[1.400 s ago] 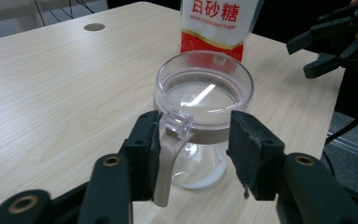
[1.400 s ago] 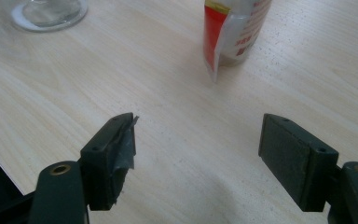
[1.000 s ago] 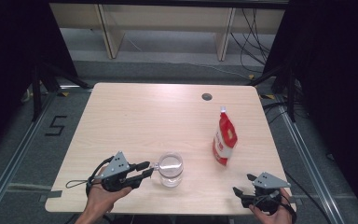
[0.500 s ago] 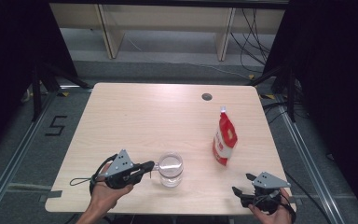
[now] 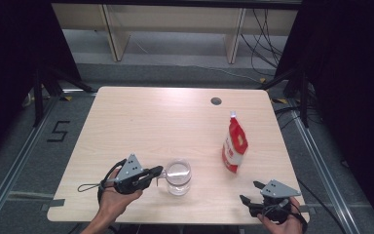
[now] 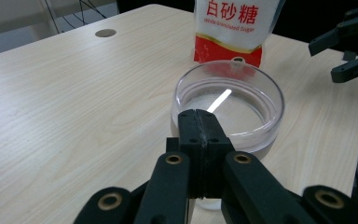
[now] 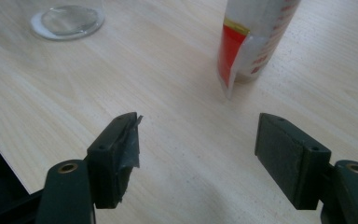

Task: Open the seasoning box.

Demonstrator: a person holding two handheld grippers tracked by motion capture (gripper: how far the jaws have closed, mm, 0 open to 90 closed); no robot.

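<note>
A clear glass mug (image 5: 177,176) stands near the table's front edge, and its handle points at my left gripper (image 5: 157,170). In the left gripper view the jaws (image 6: 200,116) are pressed together with no gap. Their tips sit at the near wall of the glass mug (image 6: 233,107), and the handle is hidden under them. A red and white sugar bag (image 5: 234,146) stands upright to the right of the mug. My right gripper (image 5: 249,191) rests at the front right corner, open, with bare table between its jaws (image 7: 198,140). The sugar bag (image 7: 251,42) and the mug's base (image 7: 67,21) lie ahead of it.
The pale wooden table (image 5: 151,126) has a round cable hole (image 5: 216,101) at its back right. Black curtains flank both sides, and shelving and cables lie on the floor beyond the far edge.
My left gripper has edged right, up to the mug's handle side. The right gripper, mug and bag have stayed in place.
</note>
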